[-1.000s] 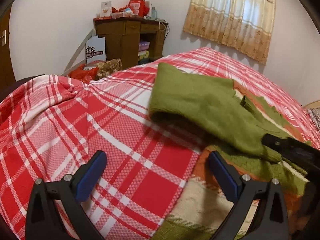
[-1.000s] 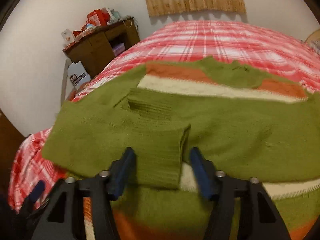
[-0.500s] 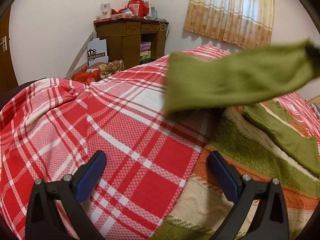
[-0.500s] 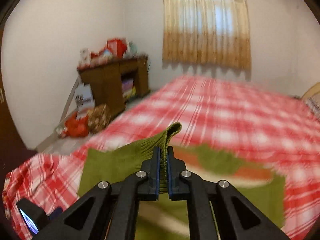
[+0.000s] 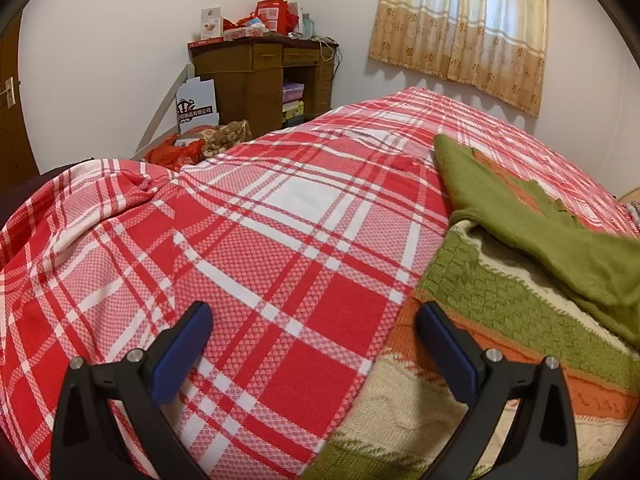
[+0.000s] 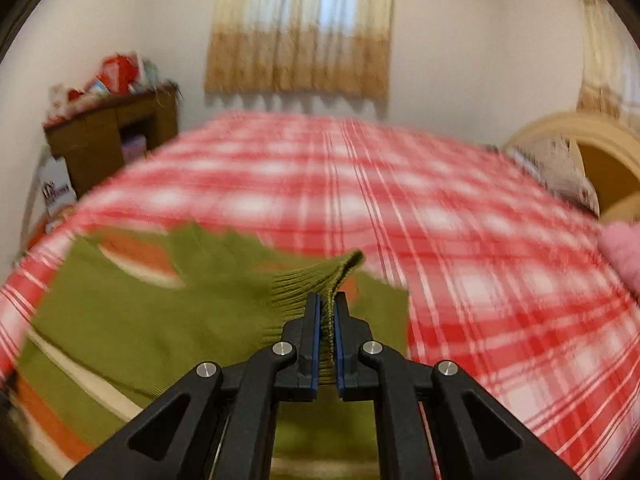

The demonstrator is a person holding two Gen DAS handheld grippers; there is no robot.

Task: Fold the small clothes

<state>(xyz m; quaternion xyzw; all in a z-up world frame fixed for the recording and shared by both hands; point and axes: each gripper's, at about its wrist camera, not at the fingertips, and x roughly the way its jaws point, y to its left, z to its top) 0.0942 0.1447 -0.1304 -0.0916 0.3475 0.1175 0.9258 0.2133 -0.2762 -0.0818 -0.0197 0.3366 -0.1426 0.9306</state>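
On my far left a brown wooden desk (image 5: 260, 76) piled with red packets and boxes stands against the wall, with a white printed box (image 5: 197, 106) leaning beside it on the floor. My left gripper (image 5: 314, 354) hangs low over the red-and-white plaid bedspread (image 5: 256, 240), its blue-padded fingers (image 5: 182, 356) spread wide and holding nothing; the right finger sits just over the sweater's near edge. The striped sweater (image 5: 500, 312), banded in green, cream and orange, lies flat on the bed to the right of that gripper, with its plain green sleeve (image 5: 520, 220) draped across the body toward the right. In the right wrist view, which is blurred, my right gripper (image 6: 327, 316) is pinched tight on the sleeve's ribbed cuff (image 6: 320, 280), the cuff standing up between the pads above the sweater. Further right, a cream headboard (image 6: 580, 136) curves at the bed's edge, under the beige curtain (image 6: 300, 32).
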